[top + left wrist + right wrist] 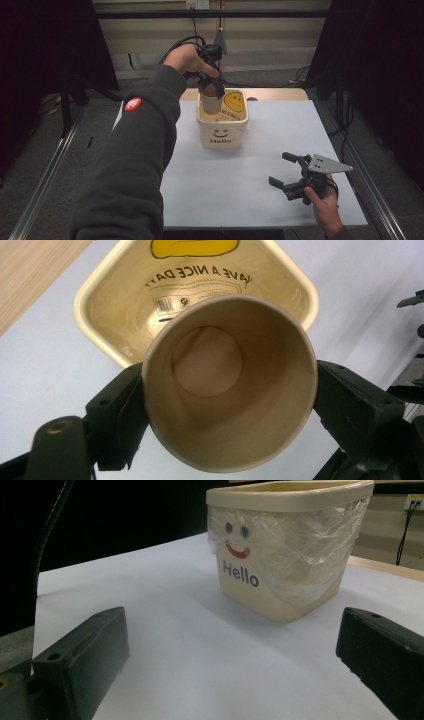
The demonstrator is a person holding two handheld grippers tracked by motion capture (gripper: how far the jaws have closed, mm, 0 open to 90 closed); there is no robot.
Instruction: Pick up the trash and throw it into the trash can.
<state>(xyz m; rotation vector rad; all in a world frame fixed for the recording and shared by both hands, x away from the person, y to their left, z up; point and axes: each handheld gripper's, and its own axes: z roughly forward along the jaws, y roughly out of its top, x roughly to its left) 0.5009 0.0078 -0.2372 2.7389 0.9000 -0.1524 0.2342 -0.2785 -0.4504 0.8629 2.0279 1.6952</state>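
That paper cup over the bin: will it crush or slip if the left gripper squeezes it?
The paper cup looks thin-walled and empty, so probably light and easily dented. Its rim appears slightly oval between the left gripper's jaws. The tapered, smooth side might slide downward.

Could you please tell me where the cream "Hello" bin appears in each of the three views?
High view: the bin sits upper centre on the white table, under the left gripper with the paper cup.
Left gripper view: top centre, seen from above, behind the cup.
Right gripper view: upper right, side on.
Shared landmark: the white table.
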